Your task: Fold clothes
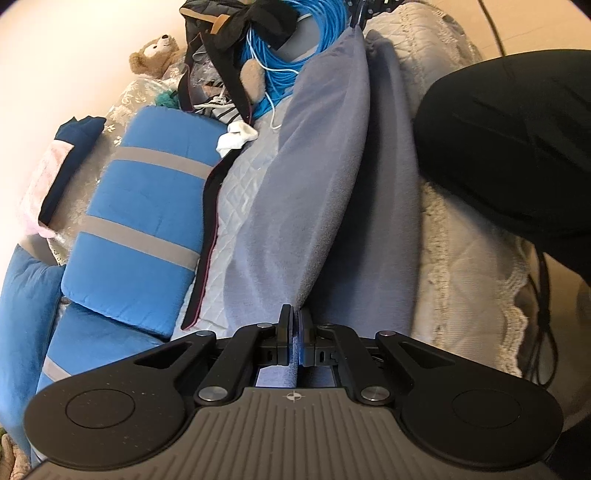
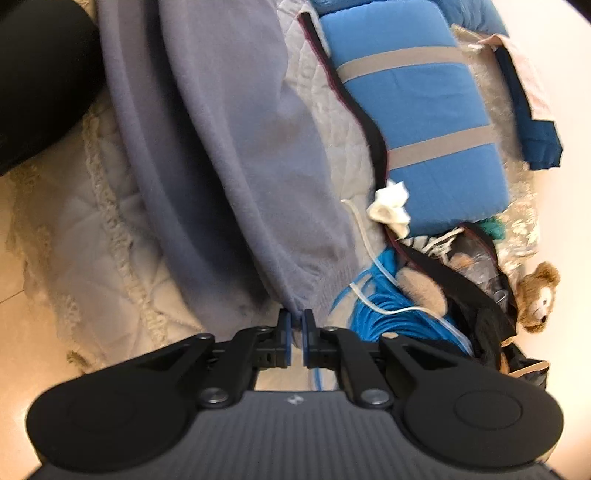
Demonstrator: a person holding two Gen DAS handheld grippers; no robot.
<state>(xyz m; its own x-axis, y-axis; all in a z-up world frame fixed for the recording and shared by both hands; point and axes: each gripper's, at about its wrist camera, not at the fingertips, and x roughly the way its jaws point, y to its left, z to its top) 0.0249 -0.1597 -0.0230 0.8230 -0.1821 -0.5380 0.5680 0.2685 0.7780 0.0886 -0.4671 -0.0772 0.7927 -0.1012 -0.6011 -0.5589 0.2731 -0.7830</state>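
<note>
A grey-lavender fleece garment [image 1: 314,177] hangs stretched between my two grippers above a quilted sofa cover. My left gripper [image 1: 295,321] is shut on one end of it, with cloth pinched between the pads. The same garment [image 2: 236,155] fills the right wrist view. My right gripper [image 2: 295,325] is shut on its ribbed hem corner. In the left wrist view the right gripper shows small at the far top, holding the garment's other end [image 1: 356,22].
A blue cushion with grey stripes [image 1: 147,229] lies on the sofa beside the garment. A coil of blue cable [image 1: 295,55], dark clothes, a white sock [image 1: 236,138] and a teddy bear [image 1: 157,55] are piled beyond. The person's black-clad leg [image 1: 517,140] is at the right. The lace-edged cover [image 1: 480,280] hangs over the sofa front.
</note>
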